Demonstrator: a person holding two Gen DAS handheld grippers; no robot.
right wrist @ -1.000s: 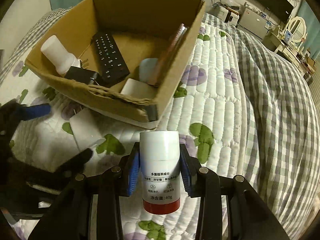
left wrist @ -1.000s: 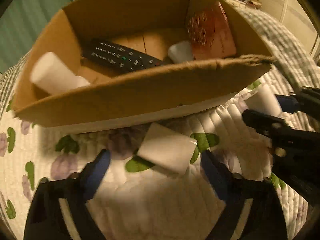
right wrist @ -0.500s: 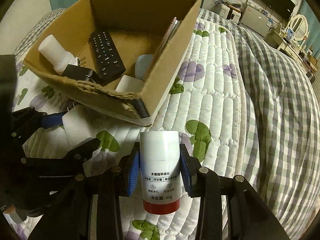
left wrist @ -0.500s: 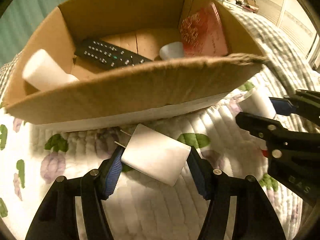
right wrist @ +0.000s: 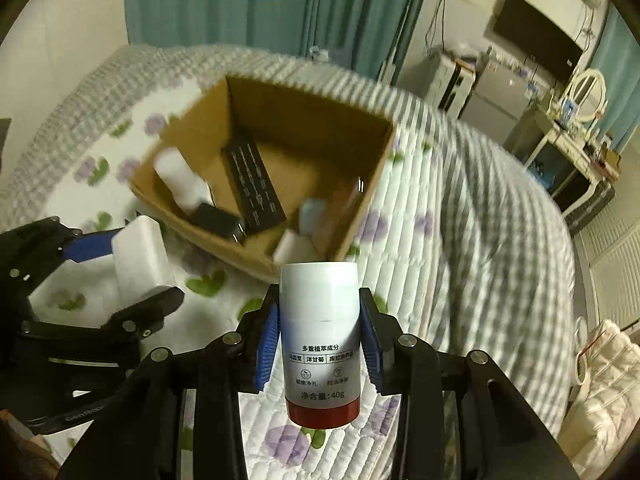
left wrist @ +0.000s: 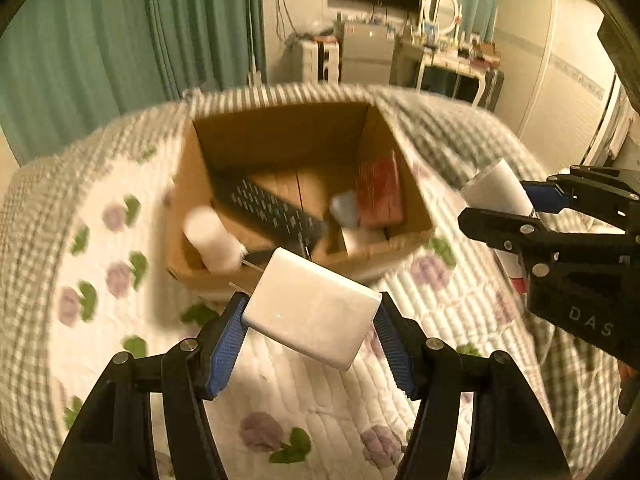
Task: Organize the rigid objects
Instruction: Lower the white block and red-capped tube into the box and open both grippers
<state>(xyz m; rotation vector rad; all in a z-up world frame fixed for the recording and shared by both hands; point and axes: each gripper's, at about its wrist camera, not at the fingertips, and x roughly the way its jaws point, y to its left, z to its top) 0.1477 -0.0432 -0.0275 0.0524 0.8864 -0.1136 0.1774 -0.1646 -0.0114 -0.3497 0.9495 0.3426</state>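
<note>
My left gripper [left wrist: 310, 330] is shut on a white power adapter [left wrist: 310, 314] with metal prongs, held in the air above the quilt, in front of the open cardboard box [left wrist: 416, 216]. My right gripper [right wrist: 319, 344] is shut on a white tube with a red cap [right wrist: 320, 344], also lifted. The tube [left wrist: 496, 192] shows to the right of the box in the left wrist view. The adapter [right wrist: 138, 258] shows at left in the right wrist view. The box [right wrist: 372, 192] holds a black remote [left wrist: 272, 210], a white bottle [left wrist: 212, 240], a red packet [left wrist: 380, 194] and small white items.
The box sits on a bed with a floral quilt [left wrist: 320, 400] and a grey checked blanket [right wrist: 480, 200]. Green curtains [left wrist: 100, 40], a dresser with a mirror [left wrist: 440, 40] and a wall TV [right wrist: 536, 48] stand behind the bed.
My left gripper closed on the adapter and lifted it off the quilt. Both grippers rose and pulled back, so the box looks smaller and farther.
</note>
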